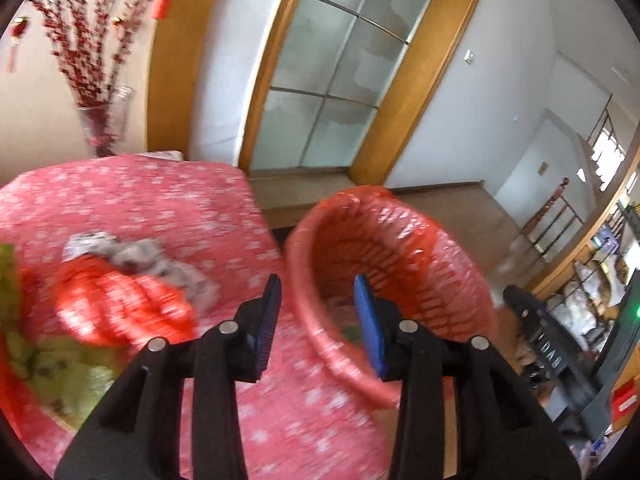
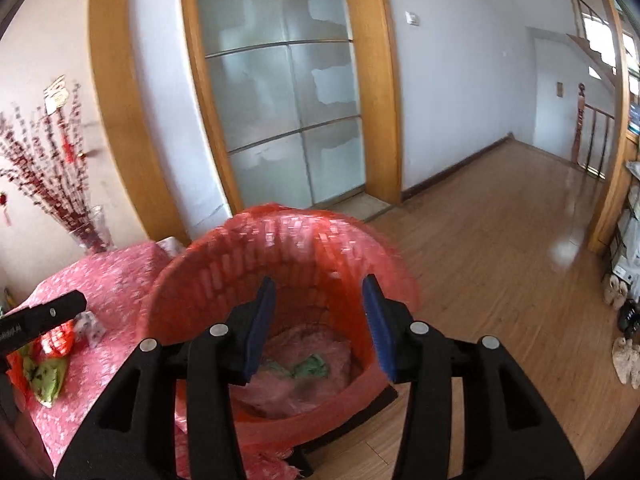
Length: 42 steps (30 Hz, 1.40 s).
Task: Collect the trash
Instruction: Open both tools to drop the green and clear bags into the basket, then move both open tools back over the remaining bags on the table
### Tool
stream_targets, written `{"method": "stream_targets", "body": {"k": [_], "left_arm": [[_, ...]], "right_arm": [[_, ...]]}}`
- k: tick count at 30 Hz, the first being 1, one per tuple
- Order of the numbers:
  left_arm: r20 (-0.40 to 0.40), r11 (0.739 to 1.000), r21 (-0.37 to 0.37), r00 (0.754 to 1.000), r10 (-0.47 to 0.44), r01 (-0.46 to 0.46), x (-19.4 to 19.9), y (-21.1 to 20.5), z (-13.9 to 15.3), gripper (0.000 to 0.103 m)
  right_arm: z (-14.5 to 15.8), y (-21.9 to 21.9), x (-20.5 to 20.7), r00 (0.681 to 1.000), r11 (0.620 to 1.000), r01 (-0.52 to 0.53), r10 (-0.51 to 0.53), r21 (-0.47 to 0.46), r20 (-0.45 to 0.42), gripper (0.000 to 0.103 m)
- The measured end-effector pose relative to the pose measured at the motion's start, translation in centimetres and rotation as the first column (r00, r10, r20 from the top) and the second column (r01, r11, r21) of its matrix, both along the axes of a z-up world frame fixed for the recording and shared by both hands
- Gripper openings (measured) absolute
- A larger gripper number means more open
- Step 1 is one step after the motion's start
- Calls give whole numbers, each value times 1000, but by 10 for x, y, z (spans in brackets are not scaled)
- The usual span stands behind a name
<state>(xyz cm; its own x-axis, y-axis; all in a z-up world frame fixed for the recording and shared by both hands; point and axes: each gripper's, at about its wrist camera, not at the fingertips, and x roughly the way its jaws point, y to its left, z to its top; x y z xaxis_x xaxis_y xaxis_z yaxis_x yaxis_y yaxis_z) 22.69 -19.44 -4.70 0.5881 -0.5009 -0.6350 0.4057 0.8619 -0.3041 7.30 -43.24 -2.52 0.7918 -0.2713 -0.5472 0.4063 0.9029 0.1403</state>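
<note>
- The left gripper, black with blue finger pads, is hanging with its fingers spread wide and nothing between them, pointing at the gap between the table edge and the bin.
- The right gripper, of the same build, is hovering over the bin mouth, its fingers likewise wide apart and carrying nothing.
- The round red slatted plastic waste bin, lined with a thin red plastic bag, is standing on the wooden floor just beside the table.
- Inside the bin, a crumpled green wrapper is lying on pinkish plastic at the bottom, so at least one piece appears to be collected already.
- The table under the pink flowered cloth is bearing what looks like the remaining trash: a crumpled red plastic bag, a grey-white crumpled wrapper touching it on the far side, and yellow-green scraps near the left edge.
- By this showing the task is partly done; several pieces are waiting on the cloth, and neither gripper is holding any.
- The left gripper is nearer the pile, so the next pickup would likely fall to it, though motion blur is making the pieces' outlines hard to tell.
- A glass vase of red berry branches is standing at the table's far end, apart from the trash.
</note>
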Motion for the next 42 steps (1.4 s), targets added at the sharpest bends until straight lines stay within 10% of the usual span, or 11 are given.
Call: {"method": "stream_targets", "body": {"k": [17, 30, 42], "left_arm": [[216, 923, 99, 914, 344, -371, -64, 194, 22, 55], [152, 801, 74, 800, 580, -595, -67, 325, 8, 62], [117, 781, 71, 783, 611, -620, -64, 347, -4, 63]], "right_arm": [[-1, 170, 51, 900, 900, -435, 435, 7, -17, 46], [-15, 251, 101, 840, 841, -540, 536, -28, -86, 67], [-48, 275, 127, 797, 815, -578, 557, -28, -235, 70]]}}
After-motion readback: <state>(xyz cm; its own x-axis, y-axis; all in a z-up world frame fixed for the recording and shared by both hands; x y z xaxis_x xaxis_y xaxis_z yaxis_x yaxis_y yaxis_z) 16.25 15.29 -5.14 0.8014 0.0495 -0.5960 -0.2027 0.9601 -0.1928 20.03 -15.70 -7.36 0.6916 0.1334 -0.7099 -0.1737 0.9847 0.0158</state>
